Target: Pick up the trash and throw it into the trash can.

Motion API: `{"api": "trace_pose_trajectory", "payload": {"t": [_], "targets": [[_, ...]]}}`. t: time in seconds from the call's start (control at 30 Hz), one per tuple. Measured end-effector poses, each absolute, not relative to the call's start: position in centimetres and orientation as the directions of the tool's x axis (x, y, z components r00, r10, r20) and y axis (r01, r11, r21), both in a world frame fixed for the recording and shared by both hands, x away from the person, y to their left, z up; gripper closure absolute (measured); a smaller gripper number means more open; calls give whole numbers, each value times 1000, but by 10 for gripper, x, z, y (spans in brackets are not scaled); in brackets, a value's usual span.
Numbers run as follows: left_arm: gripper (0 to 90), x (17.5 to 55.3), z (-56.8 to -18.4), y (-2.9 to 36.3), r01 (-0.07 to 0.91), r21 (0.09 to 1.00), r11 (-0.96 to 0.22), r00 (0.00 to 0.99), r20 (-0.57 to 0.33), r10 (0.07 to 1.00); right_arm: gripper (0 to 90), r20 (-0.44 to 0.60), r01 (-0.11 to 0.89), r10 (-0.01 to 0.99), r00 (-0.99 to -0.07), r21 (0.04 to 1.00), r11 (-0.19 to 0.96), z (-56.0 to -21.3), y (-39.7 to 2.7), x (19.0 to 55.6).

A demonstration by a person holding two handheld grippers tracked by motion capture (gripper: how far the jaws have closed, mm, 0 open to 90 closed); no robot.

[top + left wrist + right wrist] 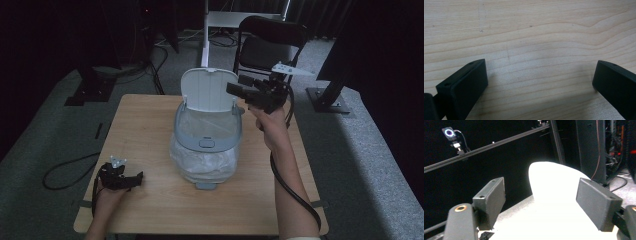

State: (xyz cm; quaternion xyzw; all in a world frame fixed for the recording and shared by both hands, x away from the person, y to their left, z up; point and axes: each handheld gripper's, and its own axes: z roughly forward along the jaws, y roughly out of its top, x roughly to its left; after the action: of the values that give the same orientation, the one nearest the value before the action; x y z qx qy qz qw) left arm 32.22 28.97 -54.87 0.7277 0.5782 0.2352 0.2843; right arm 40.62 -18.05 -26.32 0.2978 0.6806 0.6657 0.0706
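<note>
A small grey-blue bin (pixel 206 145) with a clear plastic liner stands mid-table. Its white lid (pixel 207 90) is tipped up at the back. My right gripper (pixel 235 89) hovers at the lid's right edge, pointing left, jaws open. In the right gripper view the bright white lid (pixel 554 185) lies between and beyond the spread jaws of the right gripper (pixel 546 202), with neither pad pressing on it. My left gripper (pixel 137 177) rests low at the table's front left, away from the bin. Seen from its own camera, the left gripper (pixel 540 80) is open over bare wood.
The wooden table (pixel 145 120) has bare room left and right of the bin. A black folding chair (pixel 267 47) stands behind the table's far right corner. Cables (pixel 65 172) lie on the grey floor at left. Dark stands surround the table.
</note>
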Motion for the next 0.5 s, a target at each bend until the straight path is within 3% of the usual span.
{"api": "trace_pose_trajectory", "payload": {"t": [0.4,0.5], "targets": [[7,322,-549,290,708,686,-170,221,14,975,153,310,380,599,-738,925,-11,-290,-204,423],[7,322,-549,290,708,686,-170,221,14,975,192,331,433,617,-714,901,18,-301,-209,431]]}}
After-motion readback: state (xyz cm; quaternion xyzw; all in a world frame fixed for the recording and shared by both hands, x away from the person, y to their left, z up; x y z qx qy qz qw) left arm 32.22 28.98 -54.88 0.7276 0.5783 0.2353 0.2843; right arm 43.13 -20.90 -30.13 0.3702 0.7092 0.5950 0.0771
